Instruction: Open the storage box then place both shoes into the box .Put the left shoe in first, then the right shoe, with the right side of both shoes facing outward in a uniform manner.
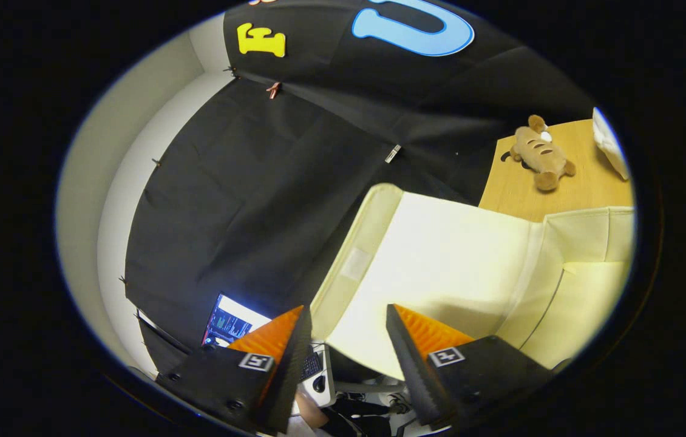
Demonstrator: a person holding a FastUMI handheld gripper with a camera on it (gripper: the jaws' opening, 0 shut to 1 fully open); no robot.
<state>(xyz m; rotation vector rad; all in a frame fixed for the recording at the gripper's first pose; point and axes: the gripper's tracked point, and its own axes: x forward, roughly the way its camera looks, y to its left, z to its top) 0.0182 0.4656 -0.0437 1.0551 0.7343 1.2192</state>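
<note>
The cream fabric storage box (586, 303) lies on a wooden table (586, 182), just ahead of the fingers and to their right. Its lid flap (458, 261) is lifted and stands tilted up toward me, with a hook-and-loop strip along its near edge. My gripper (346, 325) is open, its fingers spread. The lower corner of the flap reaches into the gap, close to the right finger (422, 340). I cannot tell whether either finger touches it. The inside of the box is hidden behind the flap.
A brown plush toy (540, 152) lies on the table beyond the box, with a white object (610, 142) next to it. Below the left finger are a lit laptop screen (230, 321), a small white stand with a mouse (319, 382), and a person's hand (309, 413).
</note>
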